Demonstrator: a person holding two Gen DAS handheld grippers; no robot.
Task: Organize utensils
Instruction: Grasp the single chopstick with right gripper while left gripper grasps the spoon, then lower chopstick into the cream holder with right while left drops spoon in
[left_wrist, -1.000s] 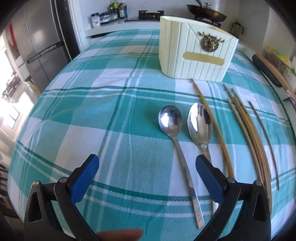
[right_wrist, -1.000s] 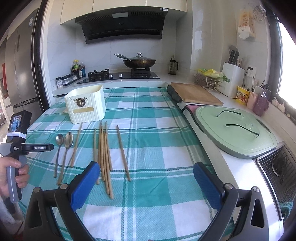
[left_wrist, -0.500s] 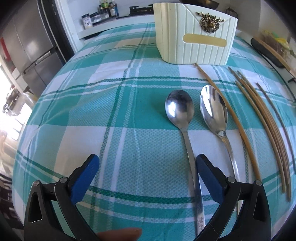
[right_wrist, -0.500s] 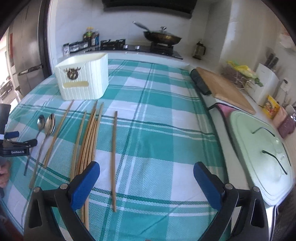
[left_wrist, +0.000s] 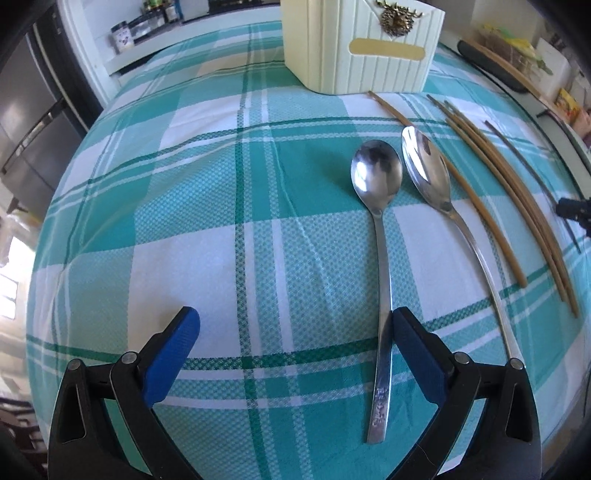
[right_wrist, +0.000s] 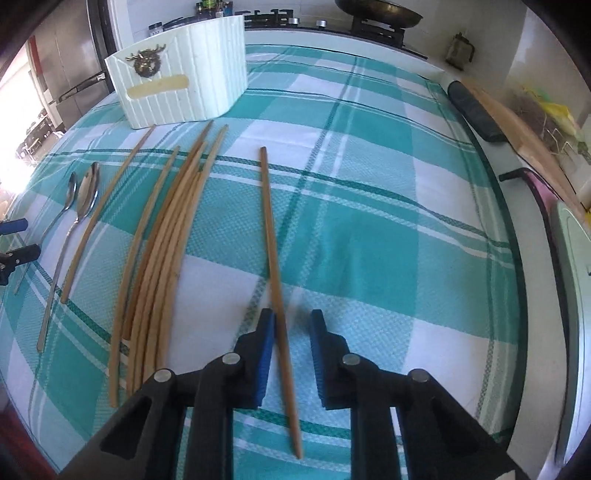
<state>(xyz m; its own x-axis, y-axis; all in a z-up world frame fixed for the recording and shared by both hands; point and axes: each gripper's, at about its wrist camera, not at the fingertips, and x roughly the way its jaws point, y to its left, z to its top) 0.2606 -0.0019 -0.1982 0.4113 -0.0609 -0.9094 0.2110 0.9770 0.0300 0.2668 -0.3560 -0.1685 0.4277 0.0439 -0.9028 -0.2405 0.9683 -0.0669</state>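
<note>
Straddling a lone chopstick (right_wrist: 275, 258), right tongs (right_wrist: 291, 325) half-closed, not gripping; left tongs (left_wrist: 295, 325) wide open beside round spoon (left_wrist: 380, 236).

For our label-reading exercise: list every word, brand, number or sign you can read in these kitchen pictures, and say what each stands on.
No text can be read for certain.
Round-bowled spoon: marks stamped near the handle's end, too blurred to read.
Cream utensil holder: its gold label plate is blank; the deer-head emblem is an ornament, not text.
Jars on the counter: labels too small to read.

table: teal plaid cloth (right_wrist: 369, 229) | on it: cream holder (right_wrist: 181, 74); two spoons (left_wrist: 376, 177); chopsticks (right_wrist: 170, 229)
</note>
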